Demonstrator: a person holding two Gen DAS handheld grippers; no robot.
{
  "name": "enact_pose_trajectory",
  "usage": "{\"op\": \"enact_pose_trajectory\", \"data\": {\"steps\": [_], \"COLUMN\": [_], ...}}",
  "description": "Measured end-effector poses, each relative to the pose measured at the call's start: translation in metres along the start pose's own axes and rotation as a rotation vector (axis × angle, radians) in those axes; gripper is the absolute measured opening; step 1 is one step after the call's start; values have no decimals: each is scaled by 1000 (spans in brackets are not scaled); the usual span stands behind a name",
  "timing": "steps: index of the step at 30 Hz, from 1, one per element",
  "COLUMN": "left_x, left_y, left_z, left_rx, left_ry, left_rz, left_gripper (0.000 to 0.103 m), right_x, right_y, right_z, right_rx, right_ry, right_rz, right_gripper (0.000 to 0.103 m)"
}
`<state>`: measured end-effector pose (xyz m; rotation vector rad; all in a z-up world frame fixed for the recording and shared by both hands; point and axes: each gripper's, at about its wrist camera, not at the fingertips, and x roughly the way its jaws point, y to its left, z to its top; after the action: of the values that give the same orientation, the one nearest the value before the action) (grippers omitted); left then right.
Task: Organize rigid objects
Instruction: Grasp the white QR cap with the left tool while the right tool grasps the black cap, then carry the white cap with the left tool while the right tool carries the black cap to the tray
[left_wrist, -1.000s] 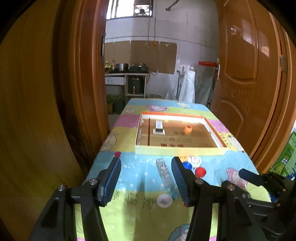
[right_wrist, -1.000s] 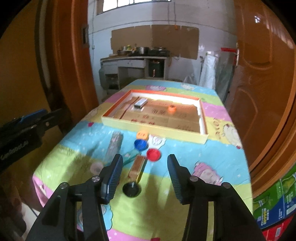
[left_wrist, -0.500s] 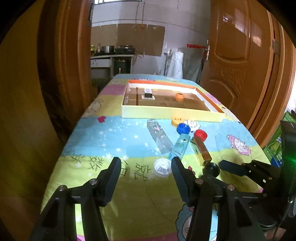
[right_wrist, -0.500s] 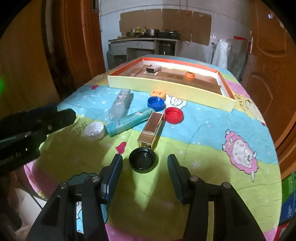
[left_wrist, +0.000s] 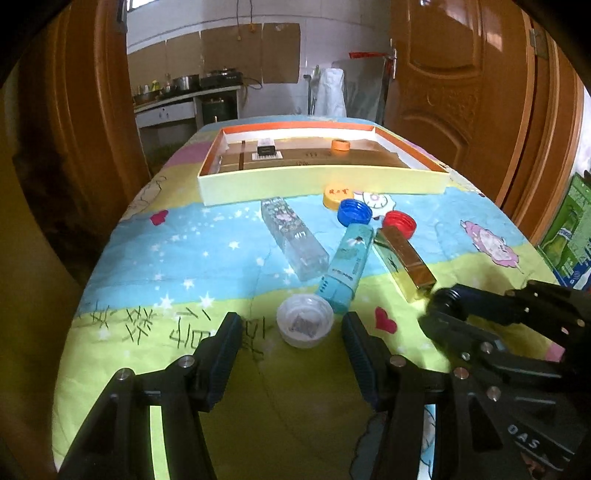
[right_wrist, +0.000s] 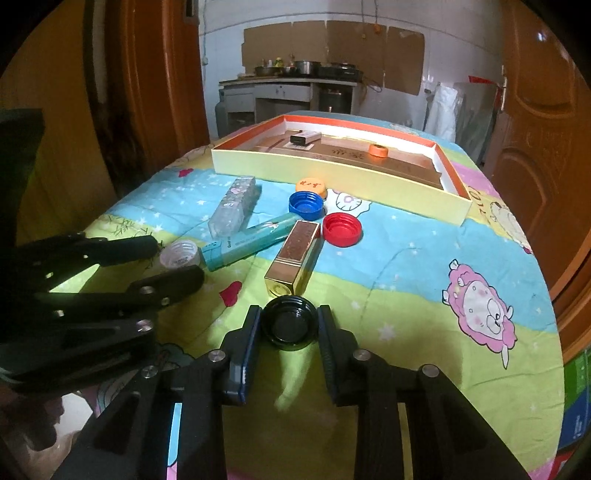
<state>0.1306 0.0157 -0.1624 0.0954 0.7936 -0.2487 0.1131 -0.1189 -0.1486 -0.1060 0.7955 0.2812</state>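
Where the counter (right_wrist: 424, 280) lies under its cartoon-print cloth, a shallow cardboard tray (right_wrist: 332, 171) sits at the far end, holding a small dark box (right_wrist: 304, 138) and an orange ring-shaped cap (right_wrist: 378, 150). Nearer, three tubes lie side by side: a clear one (right_wrist: 234, 210), a teal one (right_wrist: 251, 242) and a gold one (right_wrist: 295, 256). Beside their far ends are a red cap (right_wrist: 341, 229), a blue cap (right_wrist: 306, 203) and a yellow cap (right_wrist: 312, 184). The left tongs (left_wrist: 291, 332) stand wide apart around a clear cap (left_wrist: 304, 320) without touching it. The right tongs (right_wrist: 290, 328) have drawn in on a black cap (right_wrist: 290, 326) just before the gold tube's near end, both pads at its rim.
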Motion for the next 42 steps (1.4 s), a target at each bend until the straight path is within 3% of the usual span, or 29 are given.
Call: {"op": "enact_pose_trajectory", "data": {"steps": [3,7,42], "left_x": [1,-1,-40], "left_y": [1,3,10], "left_z": [1,-1,8], "left_rx": [-4,-14,-80], "left_ry": [-7,-28,-99], "left_rz": [-3,-7,-42], "left_gripper": [55,31,30], "right_x": [0,0,-20], "right_y": [-1,-2,-3], "right_z": [-1,-2,10], "right_rx": [0,6,32], "right_ry": [-3,-6,-39], "right_rz": [3,11,12], "right_gripper": [30,30,30]}}
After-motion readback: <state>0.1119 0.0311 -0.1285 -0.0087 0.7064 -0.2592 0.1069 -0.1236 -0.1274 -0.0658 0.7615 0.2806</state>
